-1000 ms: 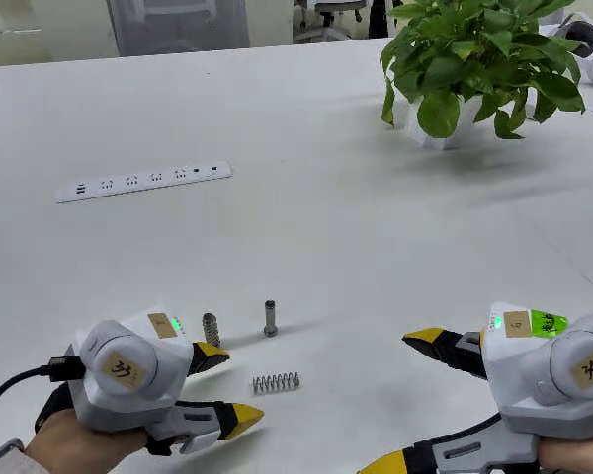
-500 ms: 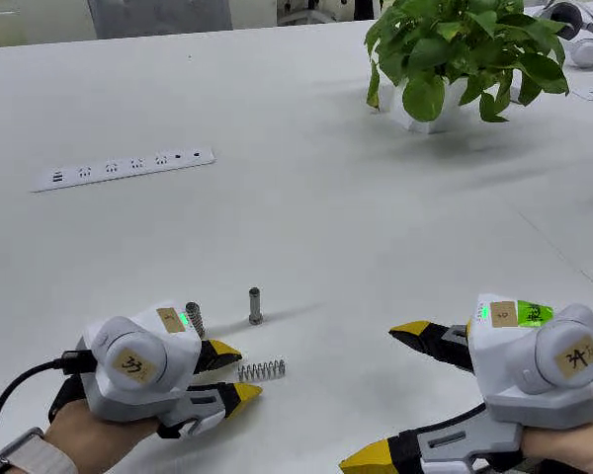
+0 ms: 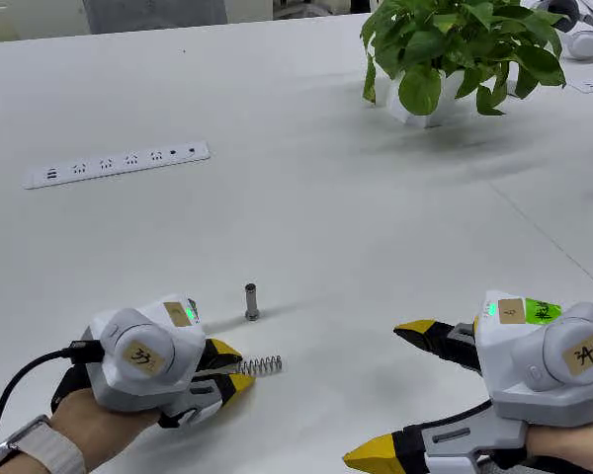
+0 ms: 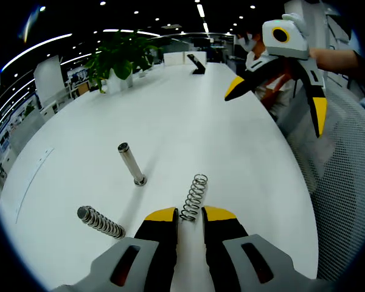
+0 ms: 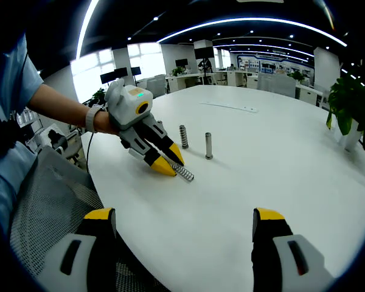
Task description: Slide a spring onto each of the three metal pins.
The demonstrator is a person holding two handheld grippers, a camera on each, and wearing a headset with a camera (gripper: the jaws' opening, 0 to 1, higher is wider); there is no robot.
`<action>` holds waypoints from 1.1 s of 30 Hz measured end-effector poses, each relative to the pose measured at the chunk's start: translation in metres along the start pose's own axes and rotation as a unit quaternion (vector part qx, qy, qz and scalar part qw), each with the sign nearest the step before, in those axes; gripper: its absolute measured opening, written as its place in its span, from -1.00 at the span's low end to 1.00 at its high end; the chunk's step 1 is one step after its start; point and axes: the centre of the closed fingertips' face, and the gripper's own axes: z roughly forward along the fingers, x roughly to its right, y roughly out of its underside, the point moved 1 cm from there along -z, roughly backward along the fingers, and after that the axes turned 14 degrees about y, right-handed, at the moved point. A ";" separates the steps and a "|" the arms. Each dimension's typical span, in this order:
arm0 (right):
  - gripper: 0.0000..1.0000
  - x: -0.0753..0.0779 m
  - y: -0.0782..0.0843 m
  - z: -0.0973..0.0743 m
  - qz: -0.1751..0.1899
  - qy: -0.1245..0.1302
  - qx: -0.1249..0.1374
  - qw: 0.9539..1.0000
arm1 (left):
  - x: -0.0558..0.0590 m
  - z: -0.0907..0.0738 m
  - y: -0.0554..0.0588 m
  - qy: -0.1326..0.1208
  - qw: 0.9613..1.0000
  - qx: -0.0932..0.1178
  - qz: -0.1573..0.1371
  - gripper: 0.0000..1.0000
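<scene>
Overlooks a wide, smooth white tabletop (image 3: 376, 247). Finds a long, flat white power strip (image 3: 117, 164) lying toward the far left, and a leafy green plant in a white pot (image 3: 455, 49) standing at the far right, well apart from it. Catches a grey chair back (image 3: 153, 12) beyond the far edge. Takes in a dark ceiling crossed by bright curved light strips (image 5: 249, 21), pale glowing windows (image 5: 140, 61), distant white desks (image 5: 243, 78) and a grey mesh chair seat (image 4: 347, 182) beside the table.

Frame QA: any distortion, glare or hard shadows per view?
Head view: soft even light, the bare upright steel pin throws just a faint shadow. Left gripper view: heavy fisheye bends the edge of the white table; the loose coil spring is sharp. Right gripper view: bright windows blow out behind the left gripper.
</scene>
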 end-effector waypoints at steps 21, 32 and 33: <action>0.86 -0.009 0.003 0.001 0.004 -0.007 0.000 1.000 | -0.001 0.000 0.007 0.010 0.999 -0.045 0.022 -0.80; 0.82 -0.011 -0.002 0.005 -0.005 -0.016 -0.001 1.000 | 0.018 -0.023 0.007 -0.014 1.000 0.001 -0.003 -0.80; 0.82 -0.012 -0.003 0.005 -0.007 -0.018 -0.001 1.000 | 0.020 -0.026 0.007 -0.017 1.000 0.006 -0.007 -0.80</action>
